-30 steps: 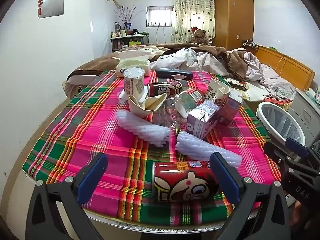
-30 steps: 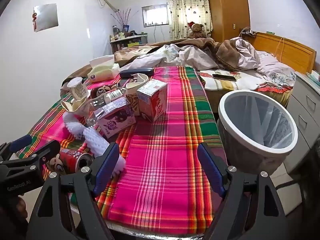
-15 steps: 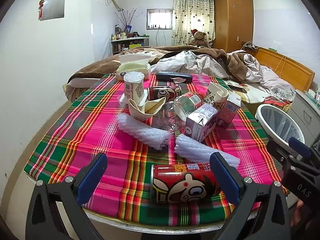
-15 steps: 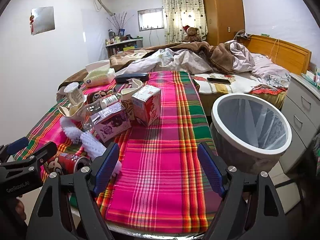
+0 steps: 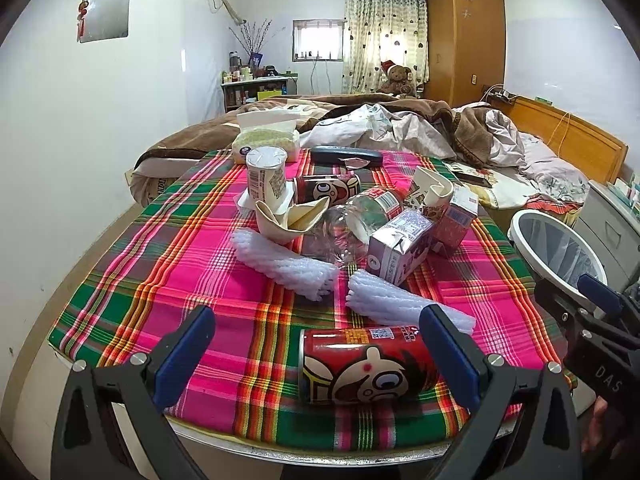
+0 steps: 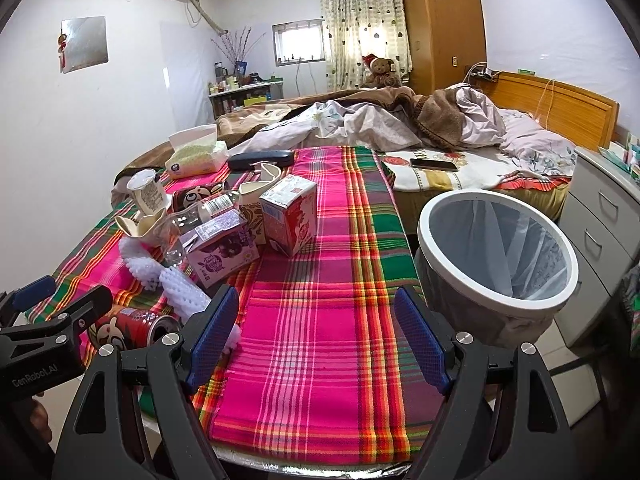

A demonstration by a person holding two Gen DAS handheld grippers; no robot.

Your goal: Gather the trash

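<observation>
The left tongs (image 5: 316, 354) hang released at the near edge of the tabletop (image 5: 120, 276), their blue pads spread wide on either side of a red can (image 5: 366, 364) that lies on its side between them, with the right pad overlapping the can's end; whether it touches I cannot tell. The right tongs (image 6: 316, 336) are released too, grasping nothing, over bare plaid cloth to the right of the can. Taking the red can as landmark: just behind it lie two white foam nets (image 5: 400, 304), one touching or nearly touching its far side, the other a little farther and to the left. Behind those sit a purple carton (image 5: 400, 250), a clear plastic bottle (image 5: 352, 224) on its side and a crushed paper cup (image 5: 286, 220). Farther back and left stands a yogurt cup (image 5: 266, 174), with a second red can (image 5: 326, 188) beside it; farther right, a pink carton (image 5: 456, 218) and a torn paper cup (image 5: 430, 192). A black case (image 5: 346, 156) and a tissue pack (image 5: 266, 140) lie at the far edge. Well to the can's right, off the tabletop, stands a white-rimmed bin (image 6: 496, 246) lined with a bag. Beyond everything is the bed (image 6: 360, 120).
</observation>
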